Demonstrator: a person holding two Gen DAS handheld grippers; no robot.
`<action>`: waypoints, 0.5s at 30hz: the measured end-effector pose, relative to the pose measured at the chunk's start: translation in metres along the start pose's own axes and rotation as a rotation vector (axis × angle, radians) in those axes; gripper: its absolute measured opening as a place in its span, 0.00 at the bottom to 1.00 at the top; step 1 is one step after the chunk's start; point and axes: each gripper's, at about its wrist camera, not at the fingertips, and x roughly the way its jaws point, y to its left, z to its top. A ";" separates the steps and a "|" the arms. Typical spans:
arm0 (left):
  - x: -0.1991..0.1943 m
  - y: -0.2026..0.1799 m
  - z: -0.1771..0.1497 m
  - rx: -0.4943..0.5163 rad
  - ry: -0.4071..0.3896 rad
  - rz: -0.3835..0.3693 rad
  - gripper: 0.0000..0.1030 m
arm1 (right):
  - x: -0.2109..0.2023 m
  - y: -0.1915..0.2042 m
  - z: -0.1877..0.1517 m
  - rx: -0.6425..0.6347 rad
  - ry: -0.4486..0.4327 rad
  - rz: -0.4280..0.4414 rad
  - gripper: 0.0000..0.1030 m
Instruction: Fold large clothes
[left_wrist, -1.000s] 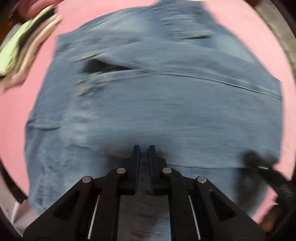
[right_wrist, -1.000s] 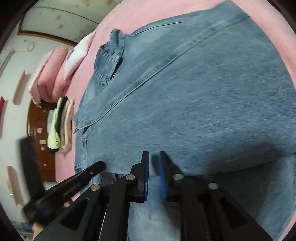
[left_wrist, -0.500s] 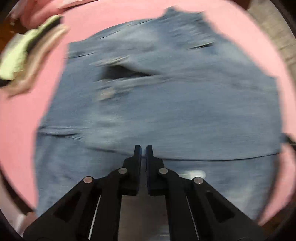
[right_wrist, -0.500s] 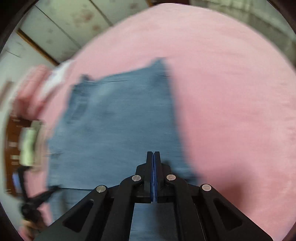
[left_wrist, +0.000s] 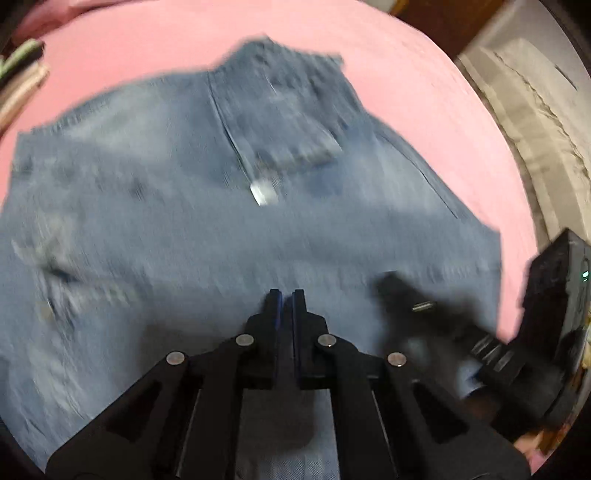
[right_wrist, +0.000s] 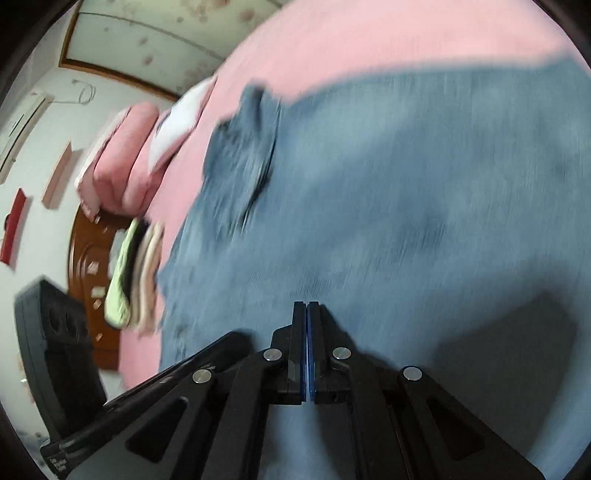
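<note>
A pair of blue denim jeans (left_wrist: 258, 221) lies spread on the pink bed cover (left_wrist: 406, 74), blurred by motion; it also shows in the right wrist view (right_wrist: 406, 203). My left gripper (left_wrist: 287, 295) hangs over the near part of the jeans with its jaws almost together, a thin gap between them, nothing seen in it. My right gripper (right_wrist: 306, 306) is shut, jaws pressed together, above the denim; whether cloth is pinched is hidden. The right gripper's body (left_wrist: 480, 343) shows at the lower right of the left wrist view.
A stack of folded clothes (right_wrist: 133, 273) lies at the bed's edge, with pink pillows (right_wrist: 122, 166) beyond it. A brown wooden headboard (right_wrist: 88, 266) and white wall stand behind. A pale floor (left_wrist: 535, 129) shows past the bed's right side.
Both views have swung over the jeans. The right gripper, open a second ago, closed and has come back low over the denim beside the left one.
</note>
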 end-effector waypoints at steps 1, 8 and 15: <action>0.000 0.005 0.006 0.003 -0.015 0.067 0.01 | -0.005 -0.006 0.016 -0.009 -0.032 -0.032 0.00; -0.026 0.110 0.013 -0.109 -0.080 0.181 0.01 | -0.067 -0.098 0.081 0.093 -0.164 -0.236 0.00; -0.016 0.120 0.006 -0.023 -0.064 0.235 0.01 | -0.080 -0.129 0.086 0.206 -0.246 -0.322 0.00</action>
